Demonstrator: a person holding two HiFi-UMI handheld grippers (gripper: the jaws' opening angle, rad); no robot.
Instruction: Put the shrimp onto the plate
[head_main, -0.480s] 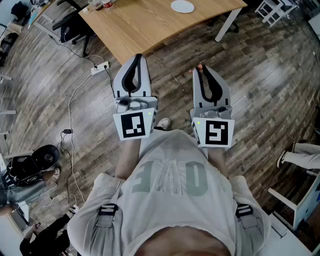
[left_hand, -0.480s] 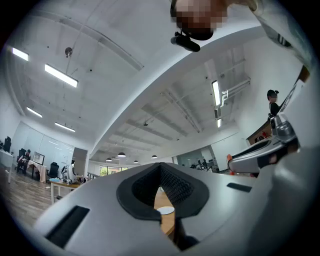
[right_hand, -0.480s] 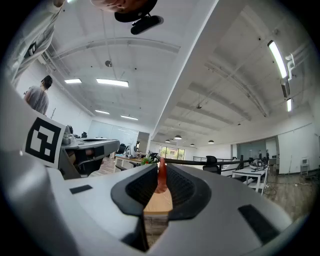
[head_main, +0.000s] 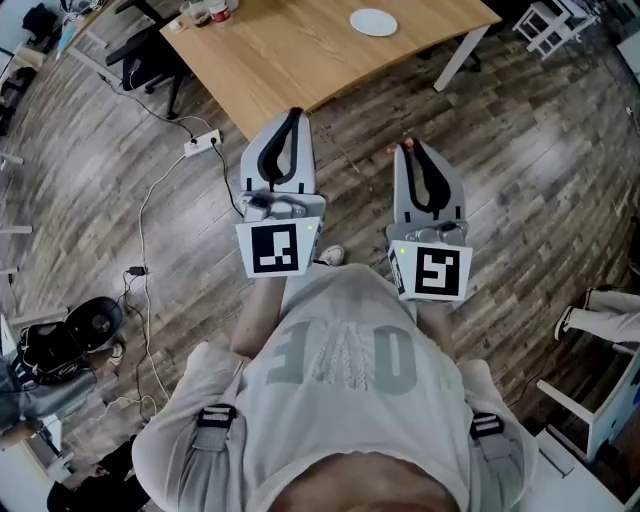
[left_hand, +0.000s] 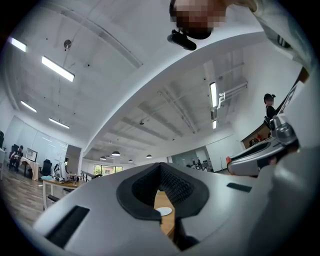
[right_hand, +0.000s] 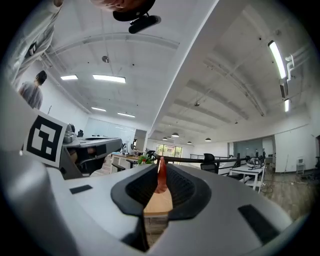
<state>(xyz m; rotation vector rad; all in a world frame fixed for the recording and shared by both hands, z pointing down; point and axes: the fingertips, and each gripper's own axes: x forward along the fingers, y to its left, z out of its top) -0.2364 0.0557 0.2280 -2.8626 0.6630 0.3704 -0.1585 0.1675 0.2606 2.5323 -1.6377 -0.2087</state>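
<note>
2 grippers over the floor, short of the table

The left gripper (head_main: 294, 114) has its jaws together with nothing between them. The right gripper (head_main: 406, 147) is clamped on the orange shrimp (right_hand: 160, 176) at its tips. The white plate (head_main: 373, 21) lies on the wooden table (head_main: 290, 55), well apart.

Smooth matt pale wood table (head_main: 300, 60). Dark grainy wood-plank floor (head_main: 540, 150). Matt grey plastic left gripper (head_main: 292, 115), right gripper (head_main: 408, 148); black ribbed pads (right_hand: 182, 187). Glossy orange-red shrimp (right_hand: 161, 175).

Open-plan office, rows of desks (right_hand: 247, 169), swivel chairs (right_hand: 209, 159), ceiling strip lights (right_hand: 279, 54)
</note>
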